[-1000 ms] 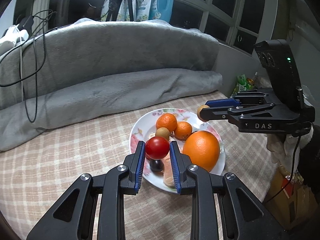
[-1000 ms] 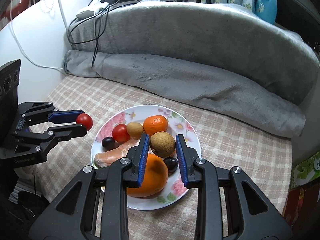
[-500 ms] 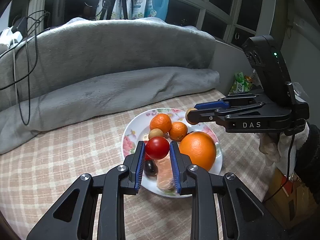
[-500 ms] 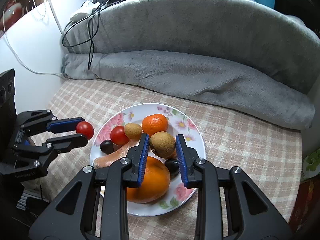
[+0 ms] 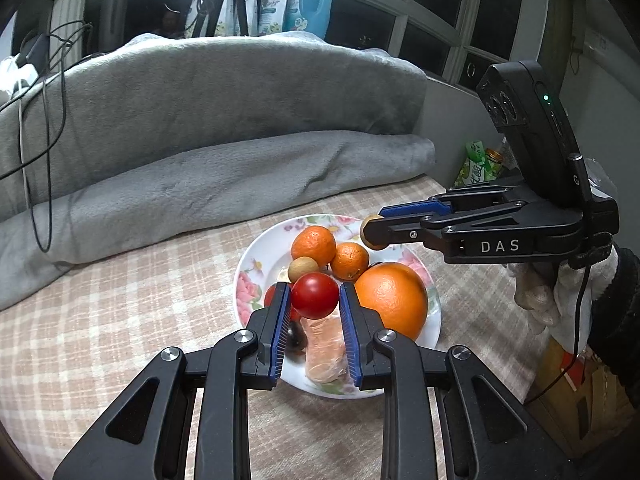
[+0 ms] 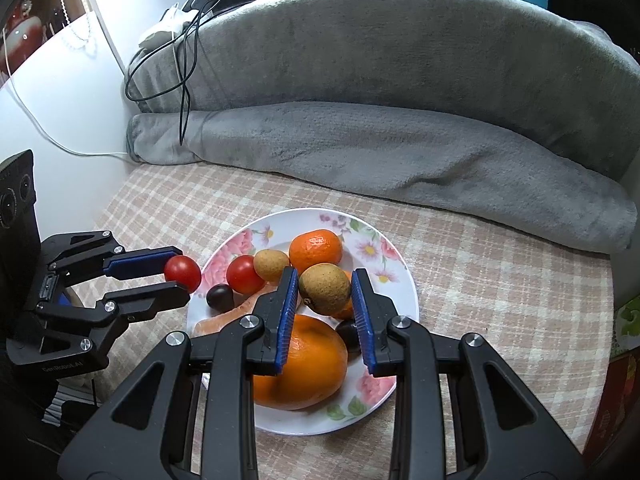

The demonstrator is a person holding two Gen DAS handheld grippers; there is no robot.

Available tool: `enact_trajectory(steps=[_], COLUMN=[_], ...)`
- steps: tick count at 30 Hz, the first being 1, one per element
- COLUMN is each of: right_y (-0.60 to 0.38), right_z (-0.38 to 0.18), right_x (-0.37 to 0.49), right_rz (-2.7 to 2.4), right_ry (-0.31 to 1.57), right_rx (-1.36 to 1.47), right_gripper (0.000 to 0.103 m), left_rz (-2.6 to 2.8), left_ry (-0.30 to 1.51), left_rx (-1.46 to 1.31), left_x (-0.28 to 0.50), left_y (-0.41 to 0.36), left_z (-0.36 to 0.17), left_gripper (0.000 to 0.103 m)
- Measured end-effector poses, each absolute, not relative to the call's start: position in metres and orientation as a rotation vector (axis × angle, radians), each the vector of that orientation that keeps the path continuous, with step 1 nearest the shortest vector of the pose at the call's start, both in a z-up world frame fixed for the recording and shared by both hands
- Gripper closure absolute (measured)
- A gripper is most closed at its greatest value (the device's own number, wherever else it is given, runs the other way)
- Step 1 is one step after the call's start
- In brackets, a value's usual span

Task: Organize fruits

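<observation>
Left gripper [image 5: 315, 300], entering from the bottom centre of the left wrist view, is clamping a small round red cherry tomato [image 5: 315, 295] between its blue ribbed pads, holding it above the near part of the white floral-rimmed plate [image 5: 256, 254]. Right gripper [image 6: 325, 294], at the bottom centre of the right wrist view, is gripping a round tan-brown longan-like fruit [image 6: 325, 289] over the middle of the same plate. In the left wrist view this gripper is reaching in from the right edge, its black body showing the white letters "DAS" [image 5: 500, 246]. A large orange [image 5: 391, 300], two small tangerines [image 5: 313, 245], a second tan fruit [image 5: 303, 269], a dark grape [image 5: 297, 335] and a pale orange carrot piece [image 5: 325, 354] are lying on the plate. The plate is resting on a beige checked cloth [image 6: 500, 280], below a folded grey fleece blanket [image 6: 400, 160]. Faint lettering on the left gripper's body, lower left of the right wrist view, is too blurred to read.
</observation>
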State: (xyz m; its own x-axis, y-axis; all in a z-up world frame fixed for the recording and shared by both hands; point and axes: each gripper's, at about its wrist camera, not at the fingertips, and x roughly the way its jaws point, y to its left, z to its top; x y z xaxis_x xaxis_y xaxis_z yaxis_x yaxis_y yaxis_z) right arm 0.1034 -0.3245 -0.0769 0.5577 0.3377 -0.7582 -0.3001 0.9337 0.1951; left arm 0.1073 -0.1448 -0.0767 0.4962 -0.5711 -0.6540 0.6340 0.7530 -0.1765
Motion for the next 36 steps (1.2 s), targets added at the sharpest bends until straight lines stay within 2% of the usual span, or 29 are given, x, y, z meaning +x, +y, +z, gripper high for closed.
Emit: enact_trajectory(steps=[14,17,20,21,23,28,30,32,34,36], right_y=[-0.323,-0.324,-0.324,-0.324,-0.324,-0.324,-0.325,-0.325,-0.325,-0.326], right_z=[-0.078,-0.078,-0.078,-0.077,-0.076,-0.072,-0.07,-0.067,-0.066,-0.065], right_x=[0.105,0.105,0.105,0.104,0.102,0.097,0.096,0.093,0.091,0.09], right_rz=[0.377,0.38,0.381,0.379,0.371,0.368,0.356,0.347,0.336,0.327], right_ry=[0.915,0.915,0.911,0.908,0.896,0.872,0.862,0.841,0.823,0.815], right_rx=[0.076,0.078,0.083,0.083,0.082,0.089,0.086,0.085,0.084,0.088], right_gripper=[0.074,0.074,0.073,0.07,0.052,0.049,0.041,0.031,0.03,0.028], left_rz=[-0.738,-0.742,-0.743,-0.743,-0.742,-0.741,-0.74,-0.74,-0.74,-0.741], left_ry=[0.762,0.762,0.758,0.758,0.756,0.752,0.749,0.746,0.745,0.743], left_rx=[0.085,0.086,0.087,0.086,0.086,0.088,0.089,0.089,0.09,0.091], left_x=[0.109,0.109,0.108,0.108,0.107,0.105,0.104,0.103,0.102,0.101], left_y=[-0.148,-0.148,-0.148,-0.148,-0.148,-0.146,-0.146,-0.145,-0.145,-0.145], left_z=[-0.08,-0.08,-0.079,-0.078,-0.078,-0.077,-0.076,-0.075,-0.075,-0.074], left_gripper=[0.079,0.073,0.072,0.072,0.072,0.068,0.059,0.058,0.057,0.05])
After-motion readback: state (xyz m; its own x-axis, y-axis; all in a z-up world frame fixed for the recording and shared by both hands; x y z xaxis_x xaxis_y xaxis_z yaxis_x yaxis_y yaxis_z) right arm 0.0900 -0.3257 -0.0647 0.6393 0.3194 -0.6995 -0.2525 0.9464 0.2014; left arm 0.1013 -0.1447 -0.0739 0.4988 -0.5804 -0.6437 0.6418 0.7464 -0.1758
